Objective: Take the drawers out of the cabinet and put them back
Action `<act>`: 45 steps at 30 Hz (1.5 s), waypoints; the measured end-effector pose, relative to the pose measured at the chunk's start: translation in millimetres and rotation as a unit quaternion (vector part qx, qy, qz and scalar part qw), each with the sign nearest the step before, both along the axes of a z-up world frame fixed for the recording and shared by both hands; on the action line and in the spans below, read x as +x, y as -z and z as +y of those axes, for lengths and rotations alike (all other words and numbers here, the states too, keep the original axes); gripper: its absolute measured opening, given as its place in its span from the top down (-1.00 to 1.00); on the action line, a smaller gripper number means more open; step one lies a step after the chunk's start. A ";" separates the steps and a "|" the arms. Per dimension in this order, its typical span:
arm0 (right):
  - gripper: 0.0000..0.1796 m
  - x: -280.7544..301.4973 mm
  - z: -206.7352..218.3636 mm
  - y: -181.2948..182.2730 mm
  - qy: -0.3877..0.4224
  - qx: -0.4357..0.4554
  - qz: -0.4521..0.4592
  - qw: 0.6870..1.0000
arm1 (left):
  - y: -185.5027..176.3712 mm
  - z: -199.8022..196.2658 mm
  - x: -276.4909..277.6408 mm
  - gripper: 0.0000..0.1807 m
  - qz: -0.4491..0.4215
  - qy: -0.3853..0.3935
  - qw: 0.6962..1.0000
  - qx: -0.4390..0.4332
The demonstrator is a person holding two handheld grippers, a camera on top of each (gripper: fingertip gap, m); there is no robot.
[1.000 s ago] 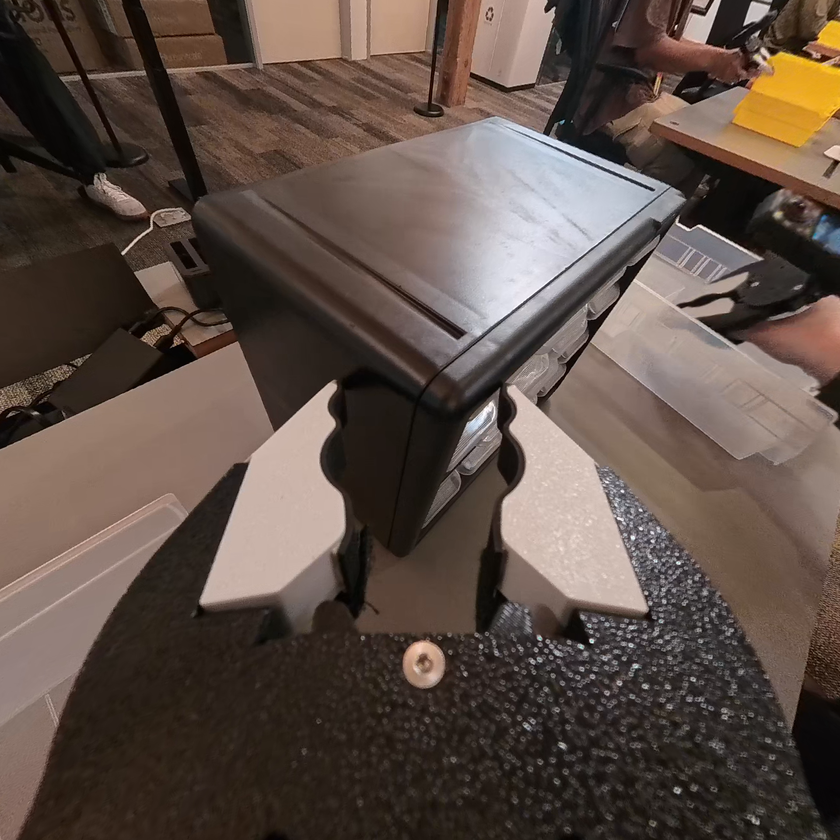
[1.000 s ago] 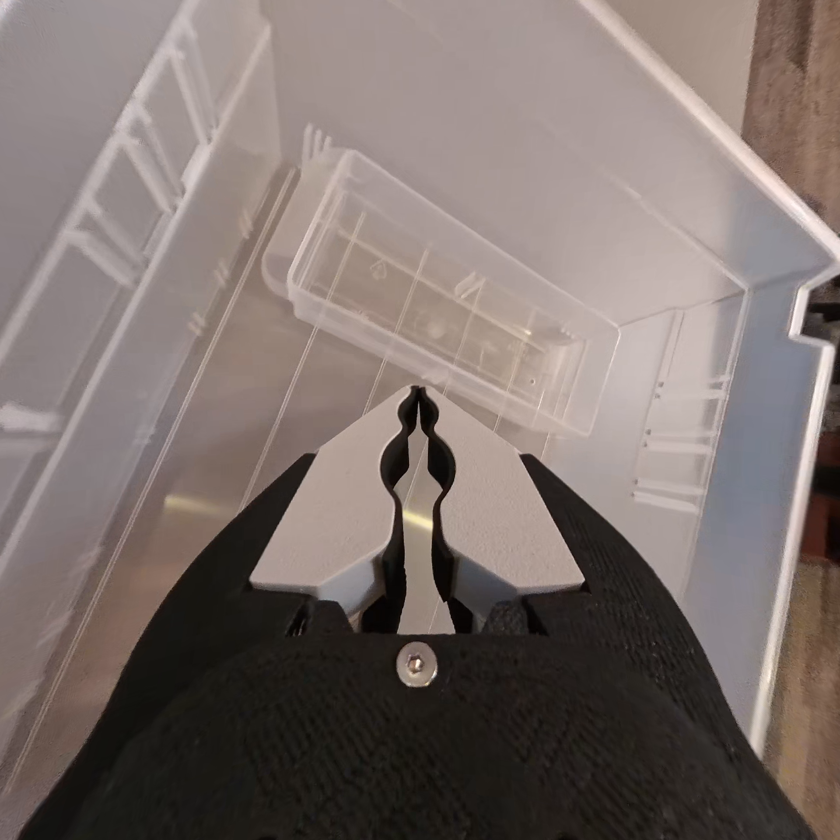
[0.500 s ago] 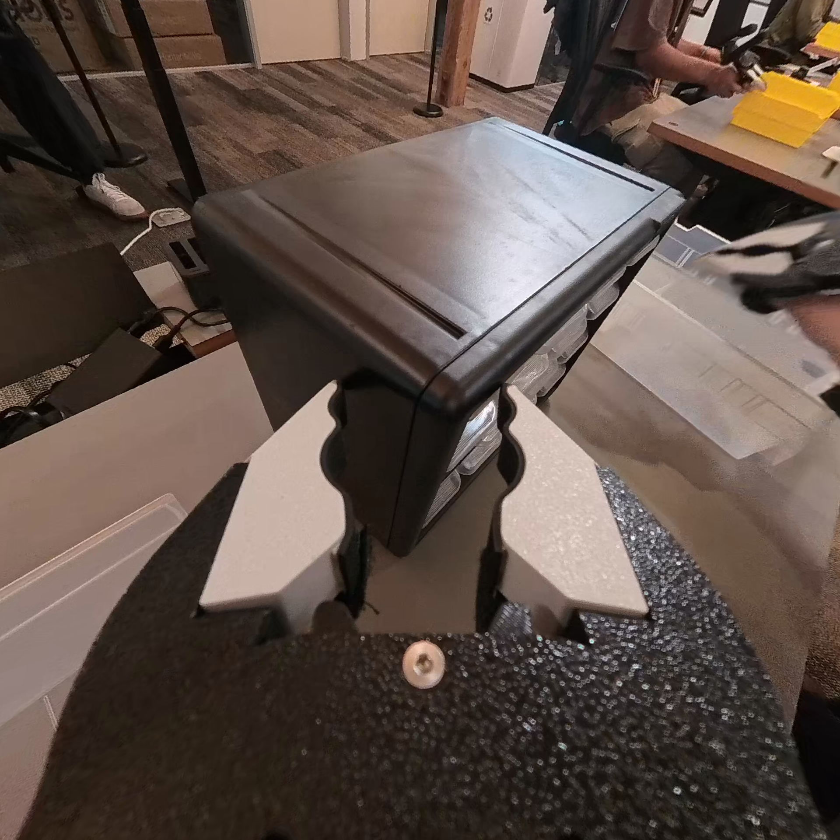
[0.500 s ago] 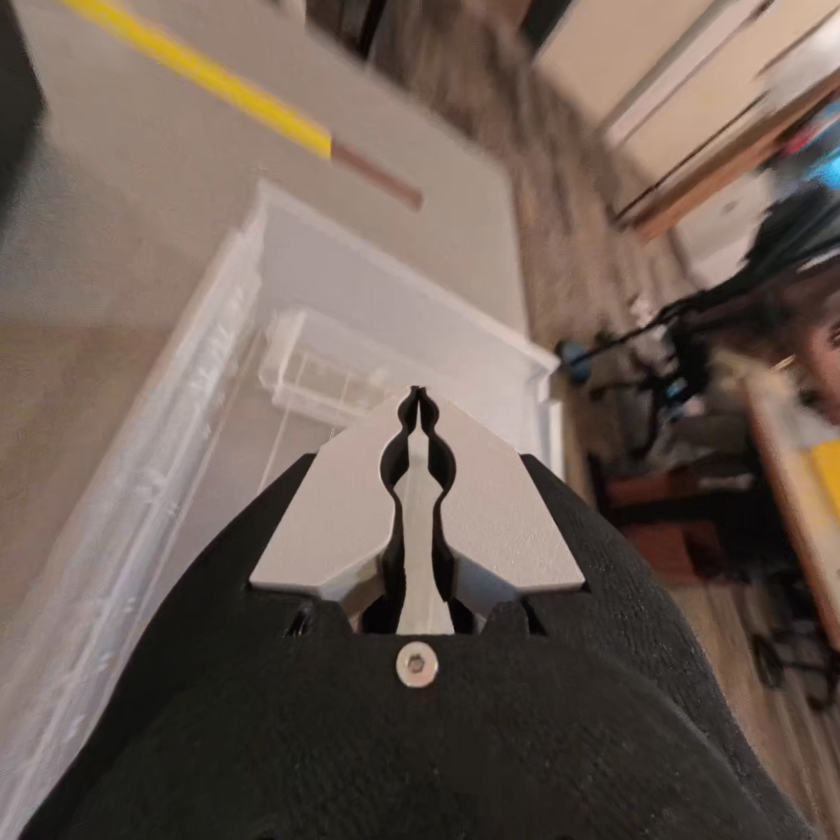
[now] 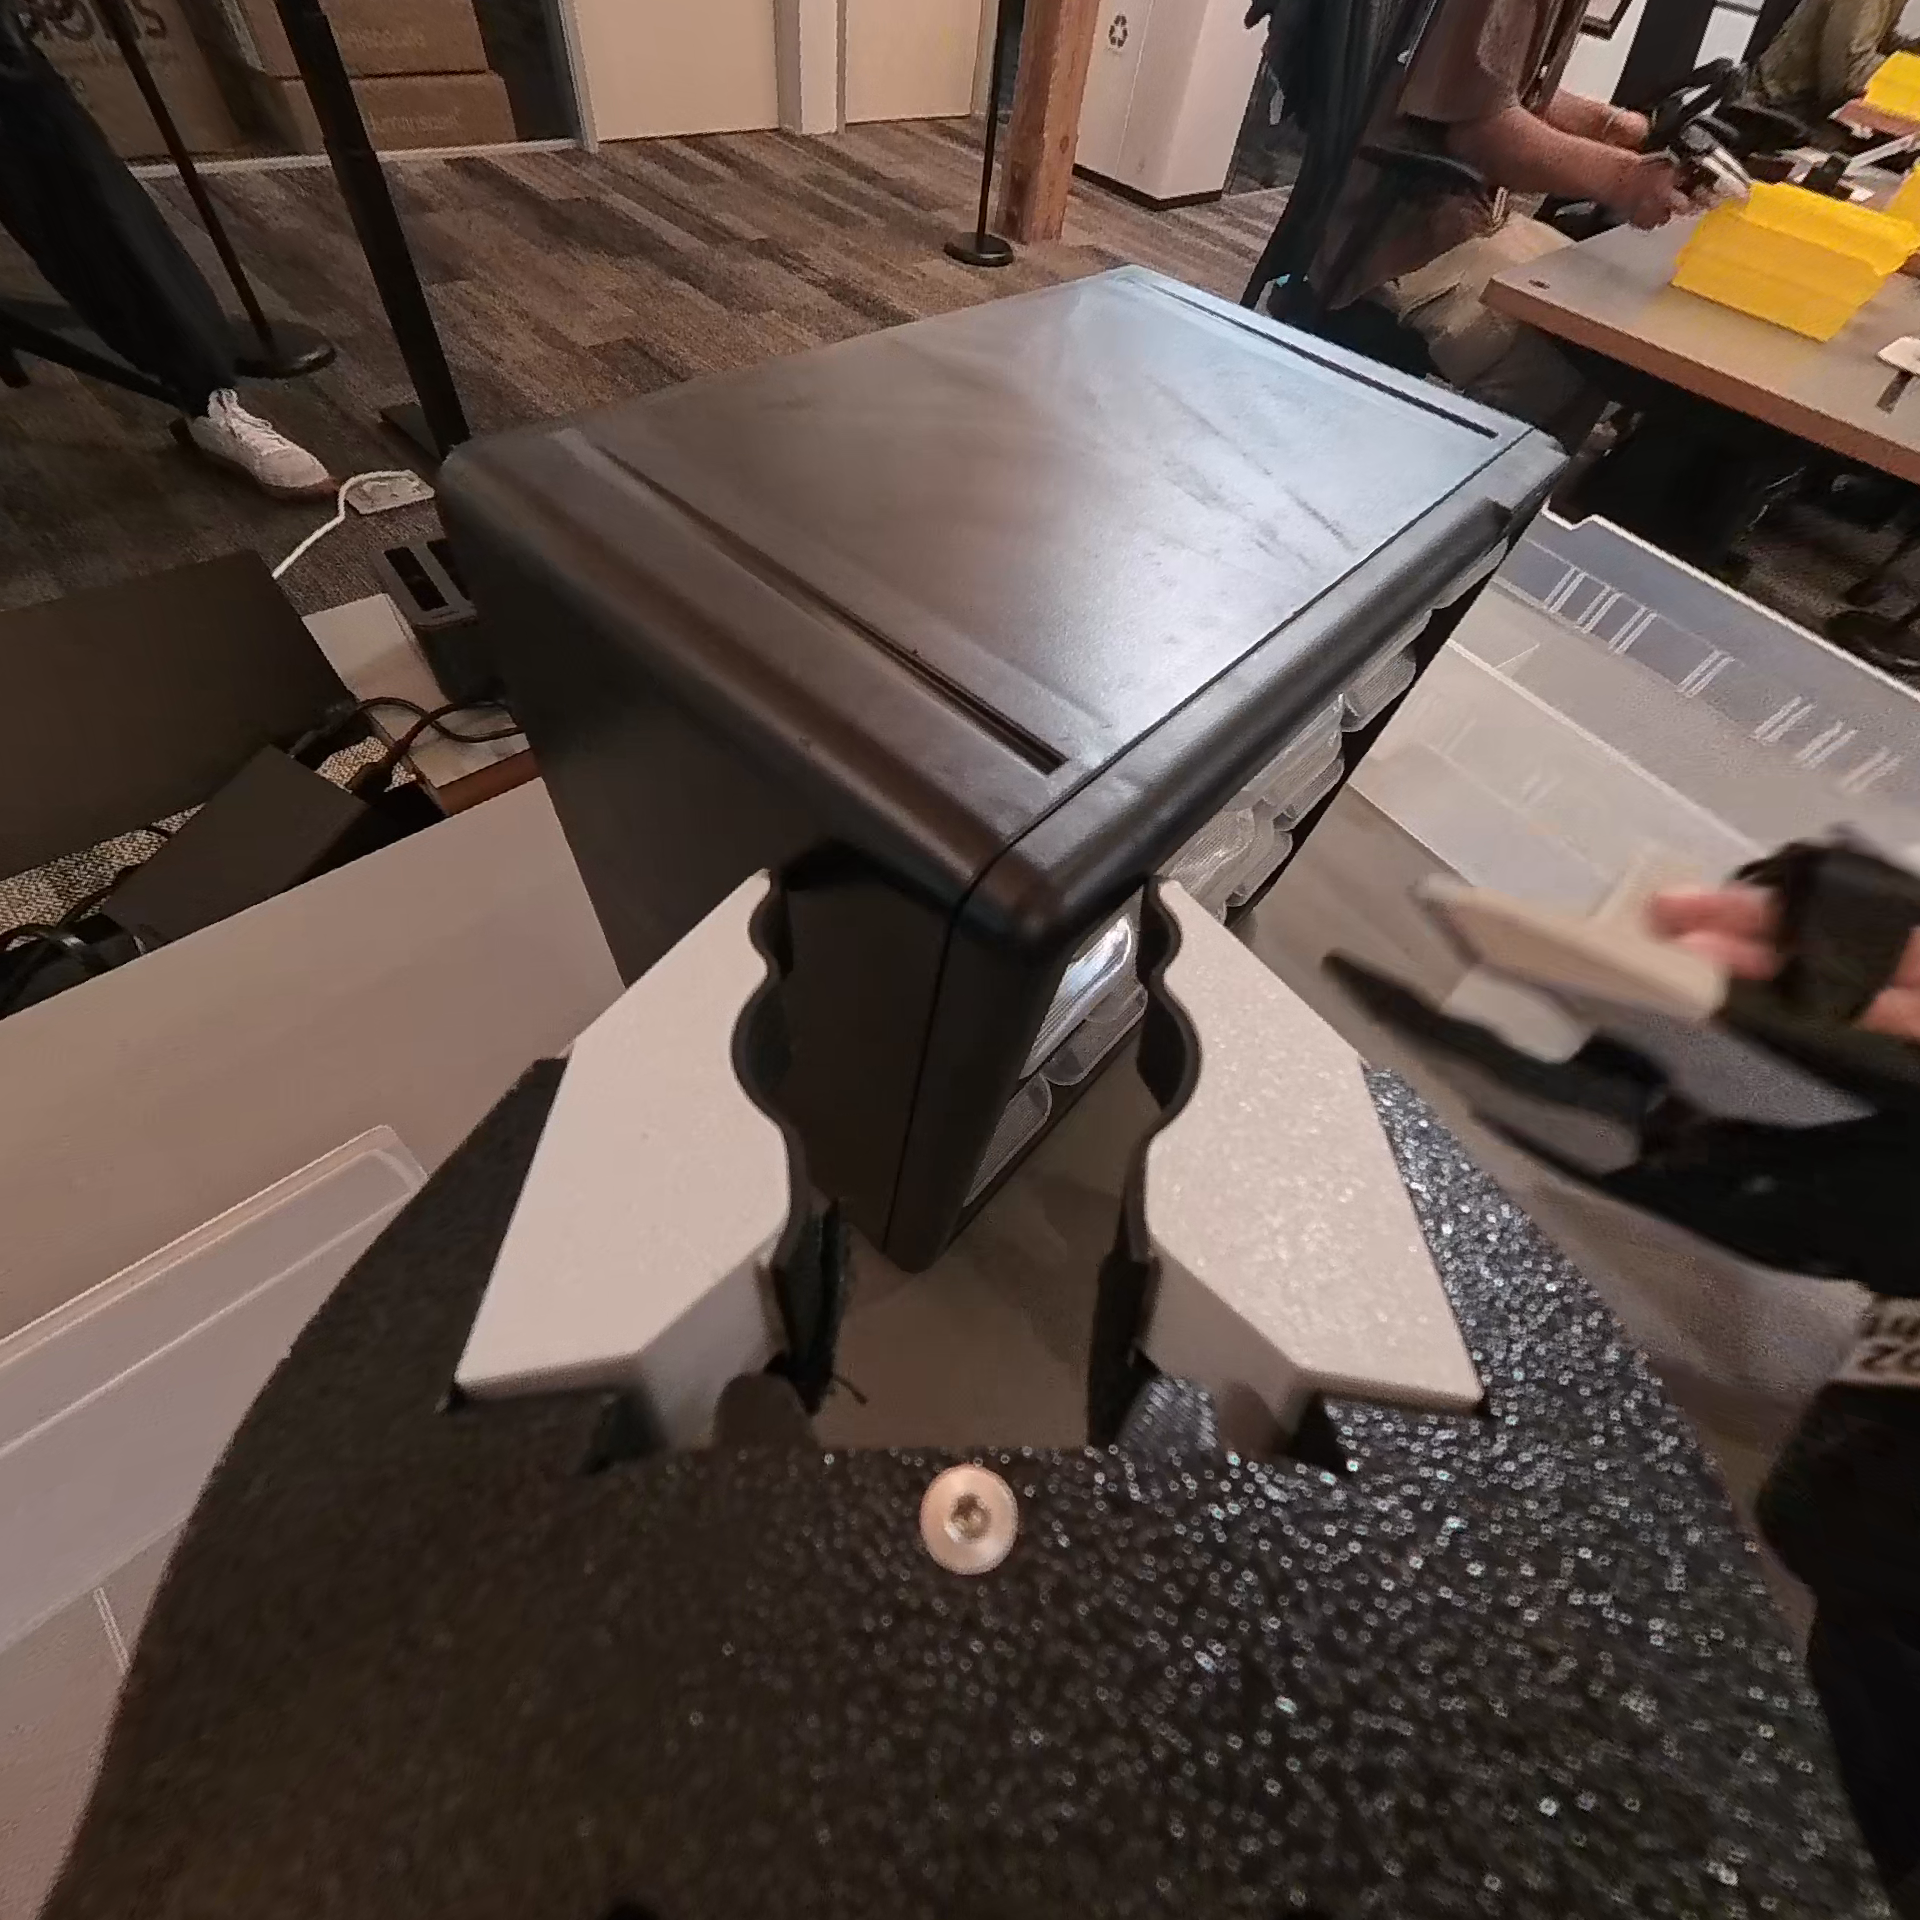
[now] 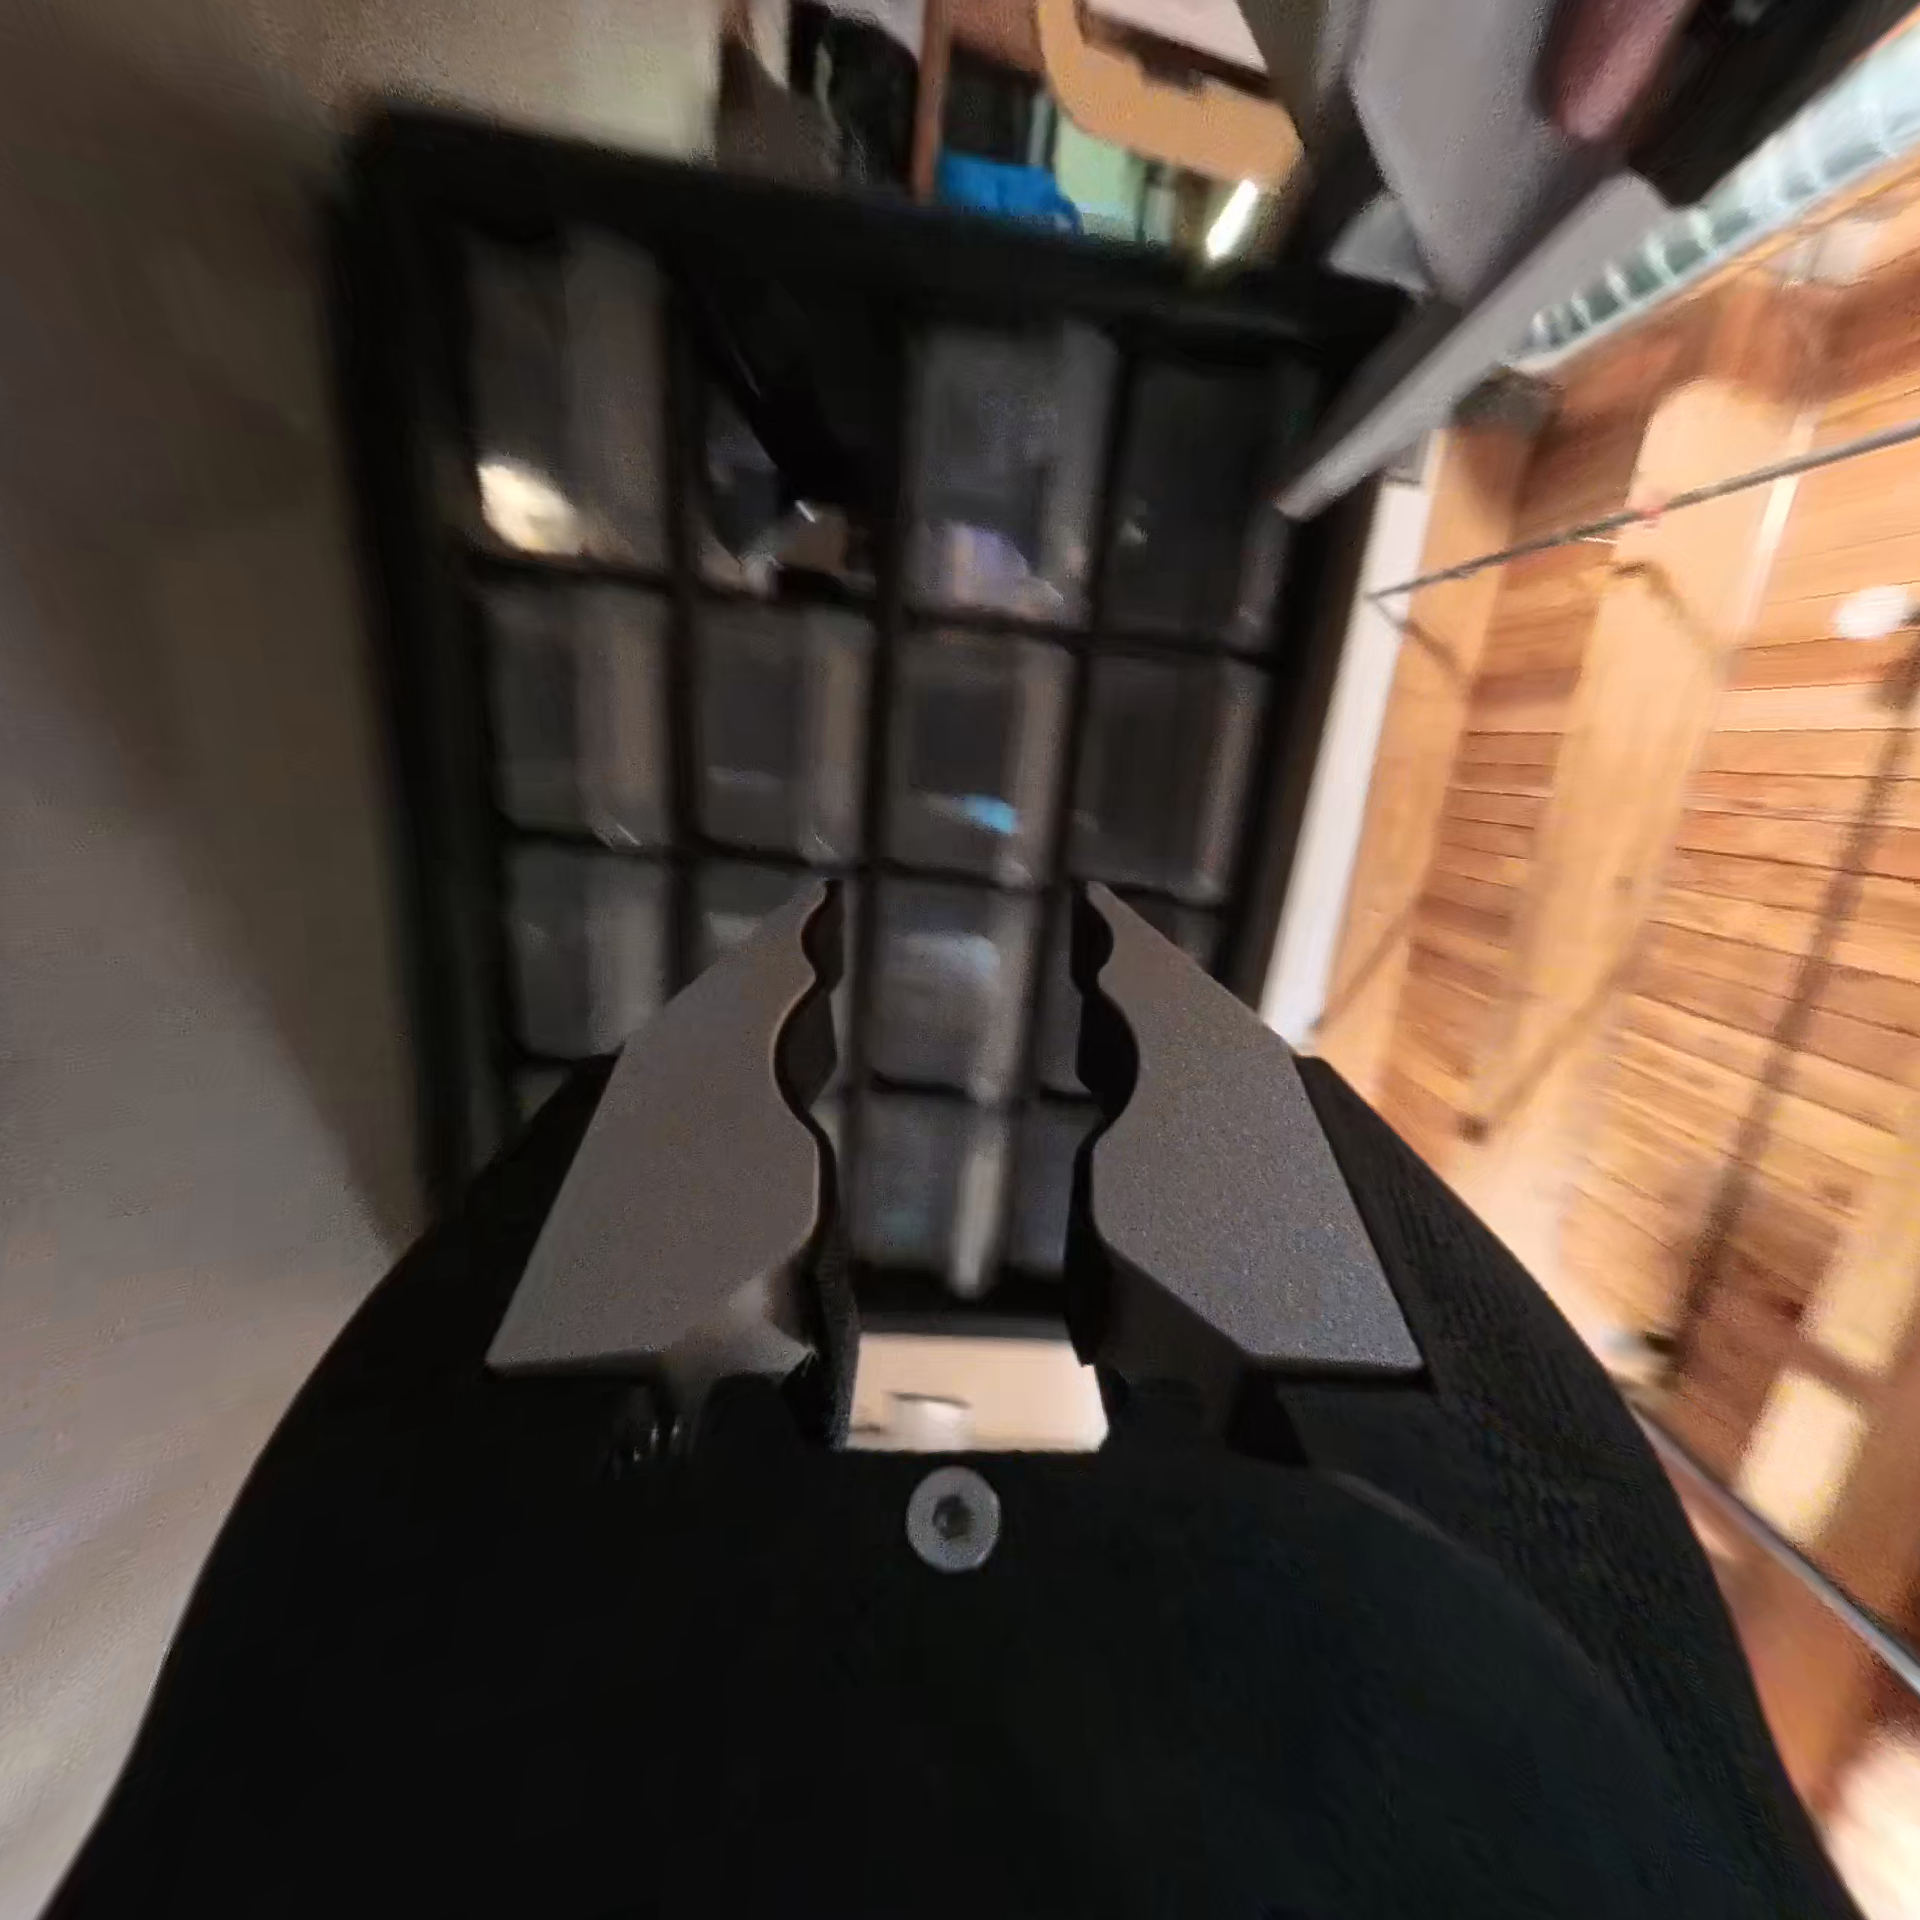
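Observation:
The black cabinet [image 5: 1039, 540] stands on the grey table. Its near top corner sits between the fingers of my left gripper [image 5: 961, 888], which is shut on it, one finger on the side wall and one on the drawer front. Clear drawers [image 5: 1268, 790] fill its front face. My right gripper [image 6: 961, 894] is open and empty, facing the cabinet front [image 6: 831, 644] close up, over the lower rows of drawers [image 6: 945, 748]. This view is blurred by motion. One slot [image 6: 779, 468] in the top row looks darker than the others. The right gripper also shows in the left wrist view [image 5: 1475, 956], low in front of the cabinet.
A large clear plastic bin [image 5: 1662, 727] lies on the table beyond the cabinet at the right. Another clear bin's rim [image 5: 156, 1299] is at the lower left. A person sits at a far table with yellow bins [image 5: 1797, 260]. Stand poles and cables are on the floor behind.
My right gripper rose out of the clear bin, where a clear drawer lay, swung round to the cabinet front and opened. My left gripper and the cabinet have not moved.

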State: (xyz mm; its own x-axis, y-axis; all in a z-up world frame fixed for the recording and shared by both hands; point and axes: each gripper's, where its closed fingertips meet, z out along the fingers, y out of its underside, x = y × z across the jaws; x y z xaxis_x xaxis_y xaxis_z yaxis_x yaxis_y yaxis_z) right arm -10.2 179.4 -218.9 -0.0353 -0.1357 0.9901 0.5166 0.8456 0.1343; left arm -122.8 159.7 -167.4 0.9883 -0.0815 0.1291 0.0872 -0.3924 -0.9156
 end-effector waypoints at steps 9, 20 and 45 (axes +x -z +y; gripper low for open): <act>0.56 -44.5 16.0 42.0 0.016 -0.032 -0.023 0.999 | 0.1 0.1 -0.1 0.27 0.000 0.001 1.000 0.000; 0.94 -35.6 3.1 35.0 -0.004 -0.023 0.014 1.000 | 0.0 0.2 -0.3 0.27 -0.001 0.001 1.000 0.001; 0.47 -4.6 -58.1 31.1 -0.090 -0.480 -0.237 0.840 | 0.3 0.1 -0.2 0.27 -0.002 0.002 1.000 0.002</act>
